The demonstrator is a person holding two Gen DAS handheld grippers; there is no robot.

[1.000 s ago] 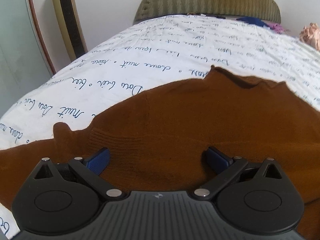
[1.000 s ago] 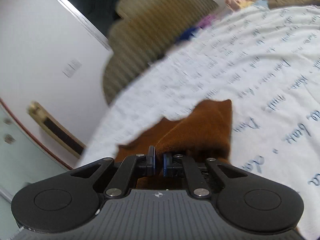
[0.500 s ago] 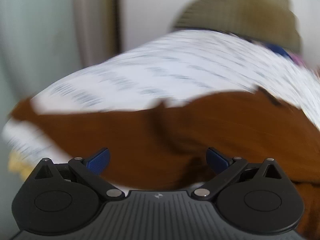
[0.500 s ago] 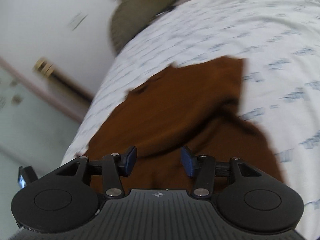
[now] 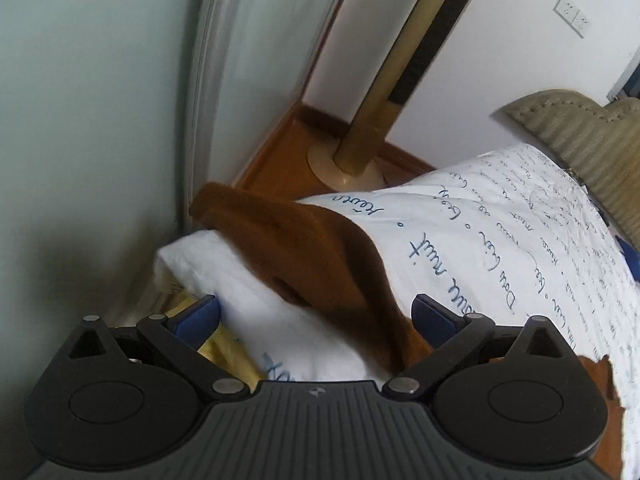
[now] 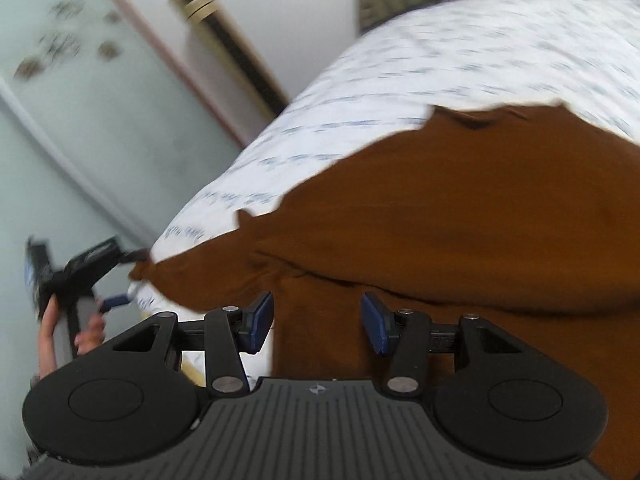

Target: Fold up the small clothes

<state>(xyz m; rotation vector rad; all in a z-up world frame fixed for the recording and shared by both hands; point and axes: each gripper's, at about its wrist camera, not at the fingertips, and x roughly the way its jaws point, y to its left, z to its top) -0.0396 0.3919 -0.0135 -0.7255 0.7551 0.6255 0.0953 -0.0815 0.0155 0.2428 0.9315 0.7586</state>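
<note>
A brown knit sweater [image 6: 460, 208] lies spread on a bed with a white sheet printed with blue script [image 6: 460, 56]. One brown sleeve [image 5: 304, 248] hangs over the bed's left corner. My left gripper [image 5: 316, 316] is open and empty, just short of that sleeve. It also shows in the right wrist view [image 6: 108, 280], held in a hand at the bed's corner. My right gripper [image 6: 318, 322] is open and empty, low over the sweater's near part.
A gold and black tower fan [image 5: 404, 68] stands on the wooden floor beside the bed. A pale green glass door [image 6: 80, 92] is at the left. An olive padded headboard [image 5: 588, 136] is at the far end. Something yellow [image 5: 224, 344] shows under the bed's corner.
My right gripper has opened and let go of the brown cloth, which now lies on the sweater. My left gripper has swung left to the sleeve at the bed's corner, still open.
</note>
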